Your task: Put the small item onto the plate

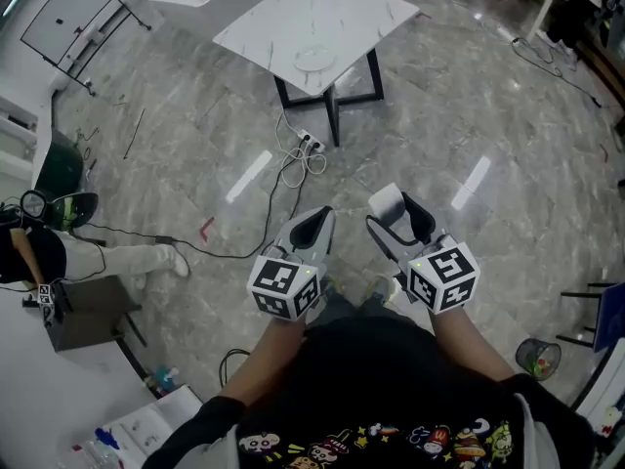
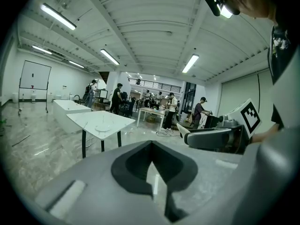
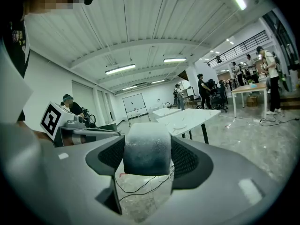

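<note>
Markers on the cubes of your left gripper (image 1: 312, 225) and your right gripper (image 1: 395, 208) are black-and-white square patterns. The cartoon print along your shirt (image 1: 391, 443) is too small to read. Your right gripper is clamped on the small item (image 3: 146, 146), a stubby rounded piece, pale and frosted along its top and darkening to grey below, pinched at its sides by the black ribbed pads. Your left gripper has its jaws pressed together with nothing between them. Both hang above the grey floor (image 1: 469, 115), well apart from the white table (image 1: 283, 13), where the plate (image 1: 315, 59) sits near the edge facing you.
</note>
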Tool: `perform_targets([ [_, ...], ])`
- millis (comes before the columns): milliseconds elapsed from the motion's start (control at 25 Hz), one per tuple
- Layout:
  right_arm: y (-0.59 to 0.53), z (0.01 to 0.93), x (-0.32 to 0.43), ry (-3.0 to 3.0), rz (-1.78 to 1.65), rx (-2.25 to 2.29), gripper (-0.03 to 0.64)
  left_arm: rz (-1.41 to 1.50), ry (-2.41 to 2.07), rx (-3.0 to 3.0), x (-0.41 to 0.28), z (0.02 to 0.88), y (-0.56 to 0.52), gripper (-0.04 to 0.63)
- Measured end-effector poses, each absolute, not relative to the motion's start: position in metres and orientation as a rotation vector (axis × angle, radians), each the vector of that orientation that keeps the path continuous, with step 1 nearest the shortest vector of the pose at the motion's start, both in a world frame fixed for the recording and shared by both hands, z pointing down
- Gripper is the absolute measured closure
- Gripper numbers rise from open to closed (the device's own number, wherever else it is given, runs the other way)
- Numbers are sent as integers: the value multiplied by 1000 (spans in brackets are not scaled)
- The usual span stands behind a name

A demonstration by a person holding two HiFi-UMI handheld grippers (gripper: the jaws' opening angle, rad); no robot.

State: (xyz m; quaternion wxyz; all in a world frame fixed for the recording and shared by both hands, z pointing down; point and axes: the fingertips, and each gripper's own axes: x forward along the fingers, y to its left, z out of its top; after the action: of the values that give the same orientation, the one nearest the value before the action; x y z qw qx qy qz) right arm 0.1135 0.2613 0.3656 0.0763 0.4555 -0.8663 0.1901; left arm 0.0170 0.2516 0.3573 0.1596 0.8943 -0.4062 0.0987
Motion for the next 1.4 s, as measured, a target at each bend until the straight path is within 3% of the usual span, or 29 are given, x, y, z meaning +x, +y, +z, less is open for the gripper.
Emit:
perform_targets([
  [640,255,371,134,-2608,525,1316,282,260,-1218,2539,34,361,251,595],
  [1400,153,386,97,-2537,544,1303,282,271,-1155,2517,4,378,144,595],
])
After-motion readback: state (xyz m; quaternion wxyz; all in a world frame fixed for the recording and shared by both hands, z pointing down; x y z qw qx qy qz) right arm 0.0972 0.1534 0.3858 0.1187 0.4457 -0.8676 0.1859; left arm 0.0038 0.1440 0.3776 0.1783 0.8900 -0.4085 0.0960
